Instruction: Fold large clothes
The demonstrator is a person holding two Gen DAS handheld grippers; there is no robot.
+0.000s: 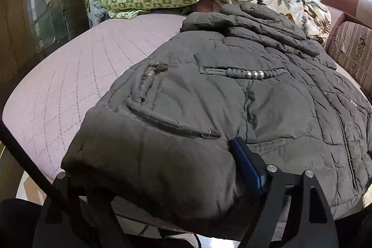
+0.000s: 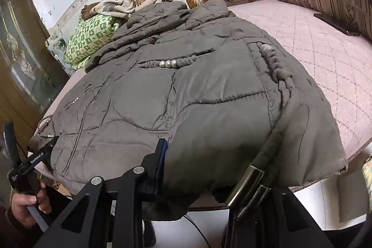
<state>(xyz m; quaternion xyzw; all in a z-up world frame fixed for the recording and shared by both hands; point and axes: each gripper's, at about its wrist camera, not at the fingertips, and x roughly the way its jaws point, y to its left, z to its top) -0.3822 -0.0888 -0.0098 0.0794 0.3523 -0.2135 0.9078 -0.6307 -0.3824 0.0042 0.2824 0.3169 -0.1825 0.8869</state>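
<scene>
L gripper (image 1: 148, 162) spread round jacket (image 1: 209, 97) hem (near edge); R gripper (image 2: 214, 164) clamps hem.

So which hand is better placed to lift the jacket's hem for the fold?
Right, likely. The right gripper has the jacket hem bunched tightly between its fingers, pad pressing the fabric. The left gripper stands wide around its corner, and whether it grips is unclear.
</scene>
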